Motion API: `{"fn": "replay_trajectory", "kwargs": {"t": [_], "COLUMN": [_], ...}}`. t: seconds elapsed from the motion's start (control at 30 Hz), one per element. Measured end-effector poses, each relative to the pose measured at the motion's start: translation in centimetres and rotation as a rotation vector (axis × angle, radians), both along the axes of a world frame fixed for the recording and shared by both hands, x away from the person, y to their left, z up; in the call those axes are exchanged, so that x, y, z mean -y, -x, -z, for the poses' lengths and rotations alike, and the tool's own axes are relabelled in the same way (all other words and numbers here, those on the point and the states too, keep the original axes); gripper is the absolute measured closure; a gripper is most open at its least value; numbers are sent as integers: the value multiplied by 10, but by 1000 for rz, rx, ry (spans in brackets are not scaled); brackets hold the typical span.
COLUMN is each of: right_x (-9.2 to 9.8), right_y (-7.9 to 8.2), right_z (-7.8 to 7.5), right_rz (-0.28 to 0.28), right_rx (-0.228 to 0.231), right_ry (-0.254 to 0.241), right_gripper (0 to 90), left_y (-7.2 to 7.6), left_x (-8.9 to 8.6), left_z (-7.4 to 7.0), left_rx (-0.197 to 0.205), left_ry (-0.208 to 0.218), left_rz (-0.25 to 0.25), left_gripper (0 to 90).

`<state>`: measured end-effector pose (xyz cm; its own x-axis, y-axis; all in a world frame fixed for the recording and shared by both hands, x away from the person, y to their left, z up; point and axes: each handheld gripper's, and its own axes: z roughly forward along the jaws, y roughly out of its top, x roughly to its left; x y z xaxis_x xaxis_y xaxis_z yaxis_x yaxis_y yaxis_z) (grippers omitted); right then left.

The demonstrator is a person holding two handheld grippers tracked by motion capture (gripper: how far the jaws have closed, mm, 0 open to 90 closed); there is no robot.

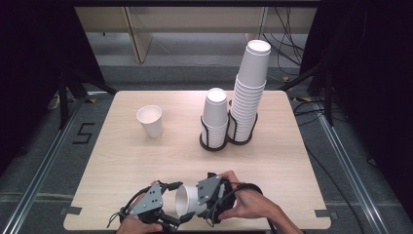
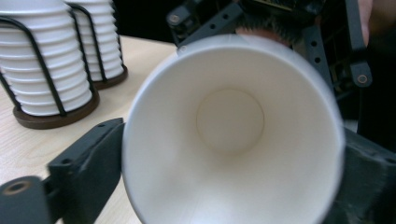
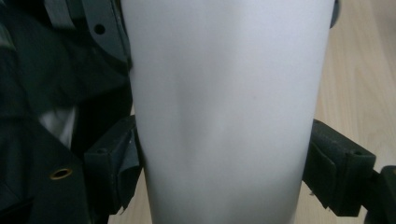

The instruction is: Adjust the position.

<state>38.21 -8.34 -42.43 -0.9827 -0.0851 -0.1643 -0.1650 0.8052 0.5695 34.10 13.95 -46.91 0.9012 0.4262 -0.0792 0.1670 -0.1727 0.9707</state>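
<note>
A white paper cup [image 1: 186, 199] lies on its side in the air just above the near edge of the table, held between both grippers. My left gripper [image 1: 173, 204] faces the cup's open mouth [image 2: 229, 130], with a black jaw flush against each side of the rim. My right gripper [image 1: 196, 200] comes from the other side, and its two pads [image 3: 343, 172] press the cup's wall [image 3: 224, 107] from left and right. In the left gripper view the right gripper's frame [image 2: 280, 18] and a fingertip show behind the cup.
A single upright paper cup [image 1: 150, 120] stands left of centre on the wooden table [image 1: 126, 156]. Two stacks of cups sit in black wire holders at the back: a short one [image 1: 215, 117] and a tall one [image 1: 249, 92]. Cables lie on the floor beyond.
</note>
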Motion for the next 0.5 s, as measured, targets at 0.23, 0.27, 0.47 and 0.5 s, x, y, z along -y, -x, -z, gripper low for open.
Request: {"fn": "replay_trajectory", "kwargs": {"t": [0.23,0.27,0.47,0.5], "right_x": [18,18,12,11], "right_y": [-15,-15,-14,-14], "right_z": [-7,-6,1,2], "right_rz": [24,25,23,23], "right_rx": [-138,-138,-156,-155], "right_ry": [-238,-239,-230,-230], "right_gripper": [215,214,211,211], "left_y": [-1,-2,1,1], "left_x": [-2,-1,-1,-1], "left_z": [2,3,1,1], "left_rx": [-38,-37,-21,-22], "left_ry": [64,86,72,72], "left_rz": [-31,-20,-30,-29], "left_gripper": [51,54,74,76]}}
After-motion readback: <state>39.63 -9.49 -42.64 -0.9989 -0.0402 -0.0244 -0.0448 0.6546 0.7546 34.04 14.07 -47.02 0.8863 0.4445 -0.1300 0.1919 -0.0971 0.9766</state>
